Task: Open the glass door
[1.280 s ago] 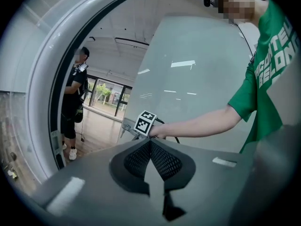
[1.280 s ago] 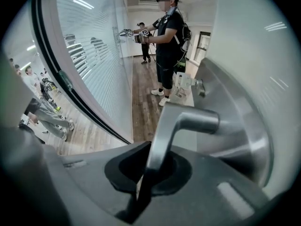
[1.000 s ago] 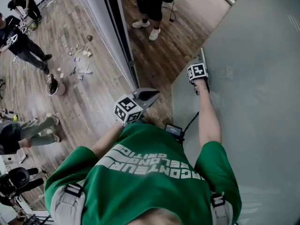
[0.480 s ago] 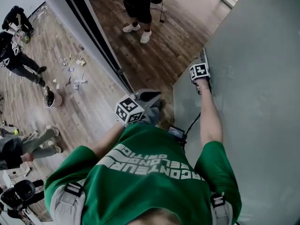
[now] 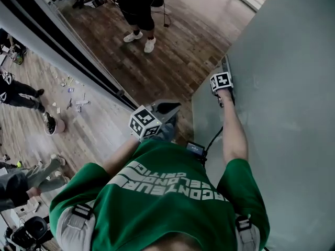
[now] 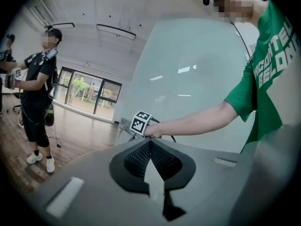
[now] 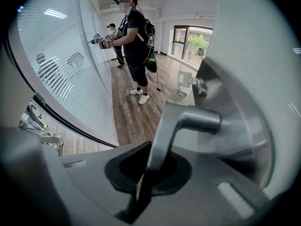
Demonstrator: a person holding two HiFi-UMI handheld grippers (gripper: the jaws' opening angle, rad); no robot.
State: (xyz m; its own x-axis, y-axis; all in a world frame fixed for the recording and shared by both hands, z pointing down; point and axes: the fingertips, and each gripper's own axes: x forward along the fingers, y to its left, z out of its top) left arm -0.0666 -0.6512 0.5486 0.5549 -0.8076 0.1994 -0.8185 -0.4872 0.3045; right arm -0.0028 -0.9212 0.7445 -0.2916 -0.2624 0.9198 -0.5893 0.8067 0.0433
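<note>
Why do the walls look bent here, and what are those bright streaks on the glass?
Right gripper view: the wide lens bows the glass wall, and the near door handle looks soft. Left gripper view: dark rounded corners; bright reflections streak the glass door. Head view: straightest lines, even light.

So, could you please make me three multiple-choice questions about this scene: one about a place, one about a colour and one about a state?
1. Where is the right gripper?
A. on the door handle
B. on the floor
C. on a chair

2. What colour is the T-shirt of the person who holds the grippers?
A. red
B. green
C. white

3. How do the jaws of the left gripper stand?
A. wide apart
B. together, with nothing between them
C. closed on a cable

Answers:
1 A: the right gripper view shows its jaws closed on the metal lever.
2 B: the head view shows green cloth.
3 B: the left gripper view shows them meeting, empty.
</note>
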